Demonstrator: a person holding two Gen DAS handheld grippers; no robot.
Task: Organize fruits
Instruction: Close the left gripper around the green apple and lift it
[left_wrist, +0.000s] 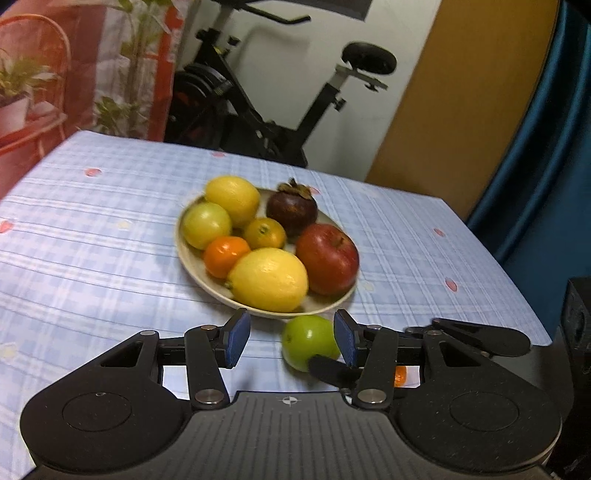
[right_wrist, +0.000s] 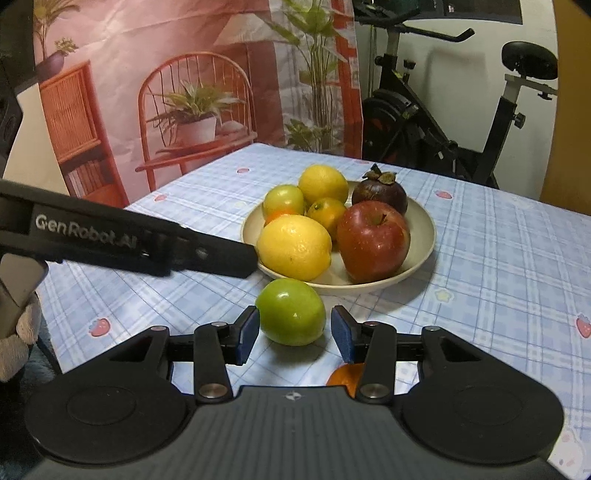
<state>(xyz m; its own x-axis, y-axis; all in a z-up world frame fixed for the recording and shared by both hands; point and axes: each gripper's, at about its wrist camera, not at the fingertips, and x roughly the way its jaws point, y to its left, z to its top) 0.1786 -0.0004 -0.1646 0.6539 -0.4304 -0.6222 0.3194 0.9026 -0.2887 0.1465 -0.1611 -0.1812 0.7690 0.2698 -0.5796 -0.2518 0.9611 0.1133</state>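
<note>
Blue plaid tablecloth (right_wrist: 498, 258) is covering the table. Beige plate (right_wrist: 424, 236) is sitting mid-table, holding two lemons, red apple (right_wrist: 373, 240), mangosteen (right_wrist: 380, 194), two oranges and a yellow-green fruit. Right gripper (right_wrist: 294, 334) is standing part open, green apple (right_wrist: 291, 312) lying on the cloth between its blue pads, gaps both sides, just before the plate. Left gripper (left_wrist: 291, 338) is likewise part open, gripping nothing. Small orange (right_wrist: 345, 376) is peeking out under the right gripper.

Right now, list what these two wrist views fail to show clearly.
- Small orange fruit on the checked tablecloth: mostly hidden by the right gripper linkage; a sliver in the left wrist view.
- Plate's small orange fruit: right view, behind the front yellow lemon.
- Left gripper fingertips: right view, side-on.
</note>
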